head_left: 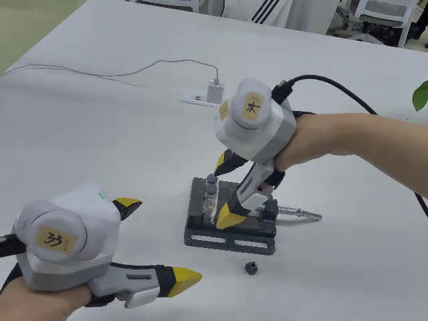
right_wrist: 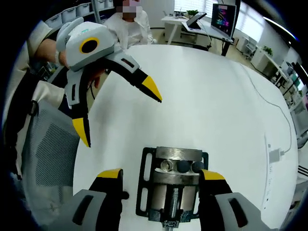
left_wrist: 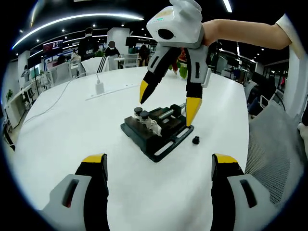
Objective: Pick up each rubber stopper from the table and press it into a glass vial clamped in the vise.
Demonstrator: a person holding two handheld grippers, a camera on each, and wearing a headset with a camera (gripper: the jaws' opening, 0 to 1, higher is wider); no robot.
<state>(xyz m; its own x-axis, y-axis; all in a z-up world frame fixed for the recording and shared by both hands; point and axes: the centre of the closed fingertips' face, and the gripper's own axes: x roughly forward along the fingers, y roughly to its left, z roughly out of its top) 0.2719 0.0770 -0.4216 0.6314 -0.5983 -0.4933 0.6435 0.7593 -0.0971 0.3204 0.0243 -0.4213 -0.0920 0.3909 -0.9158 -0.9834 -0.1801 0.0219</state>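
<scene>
Above the vise, right claw spread wide, left claw likewise, loose stopper beside, charger behind.

You work at a broad white table, a white charger and its cable at the far side, curved ceiling light strips overhead, a grey mesh chair at the near edge, a lit monitor on far desks.

3 near views, 1 shared vise
</scene>
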